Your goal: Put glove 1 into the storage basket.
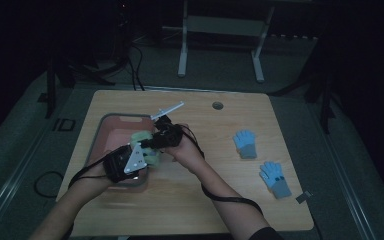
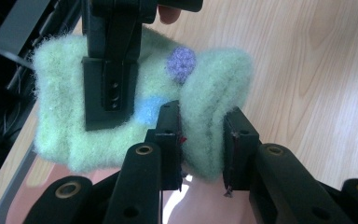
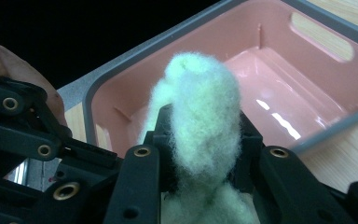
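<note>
Over the pink bin (image 1: 111,134) near the tabletop's left edge, left tongs (image 2: 201,140) and right tongs (image 3: 200,140) each pinch a soft, light, fuzzy green glove (image 2: 74,121); grip bunched fabric firmly.

The tub (image 1: 111,131) sits on the left part of the counter (image 1: 200,200), the fuzzy mitten (image 1: 145,142) is held over the tub's right rim between both grippers, and two gloves (image 1: 245,144) (image 1: 275,179) lie well apart to the right.
</note>
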`<move>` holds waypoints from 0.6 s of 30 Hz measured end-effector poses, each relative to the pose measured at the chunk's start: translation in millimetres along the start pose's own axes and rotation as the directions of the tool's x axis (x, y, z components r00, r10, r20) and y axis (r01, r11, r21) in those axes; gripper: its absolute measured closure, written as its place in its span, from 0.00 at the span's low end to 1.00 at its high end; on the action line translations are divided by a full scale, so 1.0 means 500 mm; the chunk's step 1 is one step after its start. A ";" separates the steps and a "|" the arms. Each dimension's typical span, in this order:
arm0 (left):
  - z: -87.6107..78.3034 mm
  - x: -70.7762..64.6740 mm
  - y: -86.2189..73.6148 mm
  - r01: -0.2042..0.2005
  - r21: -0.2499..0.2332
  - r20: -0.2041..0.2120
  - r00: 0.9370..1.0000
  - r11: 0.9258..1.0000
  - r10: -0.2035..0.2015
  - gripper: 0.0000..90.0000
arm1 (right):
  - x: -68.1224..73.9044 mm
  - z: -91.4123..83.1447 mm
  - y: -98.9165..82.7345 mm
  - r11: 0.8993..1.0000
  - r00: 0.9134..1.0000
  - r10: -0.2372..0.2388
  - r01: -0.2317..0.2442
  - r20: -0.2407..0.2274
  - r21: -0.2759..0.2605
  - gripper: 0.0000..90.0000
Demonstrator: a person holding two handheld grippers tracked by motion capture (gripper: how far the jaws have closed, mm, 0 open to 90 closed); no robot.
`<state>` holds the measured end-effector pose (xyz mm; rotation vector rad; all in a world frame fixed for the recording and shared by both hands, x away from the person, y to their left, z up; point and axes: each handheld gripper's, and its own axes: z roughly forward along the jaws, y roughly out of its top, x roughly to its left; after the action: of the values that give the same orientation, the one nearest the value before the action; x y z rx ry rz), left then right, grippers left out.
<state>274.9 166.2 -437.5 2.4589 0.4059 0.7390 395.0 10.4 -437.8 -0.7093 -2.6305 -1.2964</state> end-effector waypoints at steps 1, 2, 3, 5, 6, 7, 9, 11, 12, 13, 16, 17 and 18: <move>-0.002 0.002 -0.005 0.000 0.001 0.000 1.000 1.000 0.000 0.80 | 0.004 0.010 0.004 1.000 1.000 -0.004 0.004 0.000 0.004 0.78; -0.003 0.003 -0.013 0.001 0.001 -0.003 1.000 1.000 -0.001 0.80 | 0.006 0.015 0.006 1.000 1.000 -0.005 0.005 -0.001 0.003 0.78; -0.005 0.005 -0.021 -0.001 0.007 0.002 1.000 1.000 0.001 0.80 | 0.008 0.023 0.008 1.000 1.000 -0.007 0.007 0.001 0.003 0.78; -0.007 0.007 -0.035 -0.001 0.020 0.003 1.000 1.000 0.001 0.80 | 0.013 0.038 0.012 1.000 1.000 -0.008 0.008 -0.005 0.006 0.78; -0.008 0.008 -0.042 -0.004 0.026 0.005 1.000 1.000 0.003 0.80 | 0.016 0.046 0.013 1.000 1.000 -0.008 0.008 -0.009 0.006 0.78; -0.010 0.009 -0.048 -0.003 0.031 0.005 1.000 1.000 0.003 0.80 | 0.019 0.053 0.016 1.000 1.000 -0.009 0.009 -0.011 0.009 0.78; -0.011 0.011 -0.060 -0.010 0.039 0.005 1.000 0.999 0.010 0.80 | 0.026 0.068 0.021 1.000 1.000 -0.011 0.012 -0.015 0.013 0.78; -0.012 0.013 -0.072 -0.045 0.042 0.003 0.999 0.998 0.045 0.80 | 0.031 0.079 0.024 1.000 1.000 -0.010 0.010 -0.014 0.013 0.78; -0.010 0.018 -0.079 -0.050 0.050 0.012 0.999 0.997 0.050 0.80 | 0.033 0.084 0.026 1.000 1.000 -0.017 0.017 -0.012 0.012 0.78; -0.009 0.023 -0.085 -0.042 0.049 0.026 0.999 0.998 0.041 0.80 | 0.033 0.089 0.026 1.000 1.000 -0.014 0.014 -0.011 0.013 0.78; 0.002 0.029 -0.094 -0.063 0.066 0.043 0.997 0.996 0.061 0.80 | 0.028 0.104 0.024 1.000 1.000 0.005 -0.005 -0.012 0.017 0.78; 0.007 0.029 -0.096 -0.068 0.072 0.049 0.997 0.995 0.064 0.80 | 0.025 0.111 0.022 1.000 1.000 0.011 -0.010 -0.010 0.022 0.78; 0.010 0.030 -0.097 -0.070 0.075 0.055 0.996 0.995 0.066 0.80 | 0.022 0.116 0.020 1.000 1.000 0.016 -0.016 -0.009 0.027 0.78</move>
<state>283.6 209.7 -462.7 2.5701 0.3381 0.6966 395.1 64.6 -463.2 -0.7173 -2.6241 -1.2548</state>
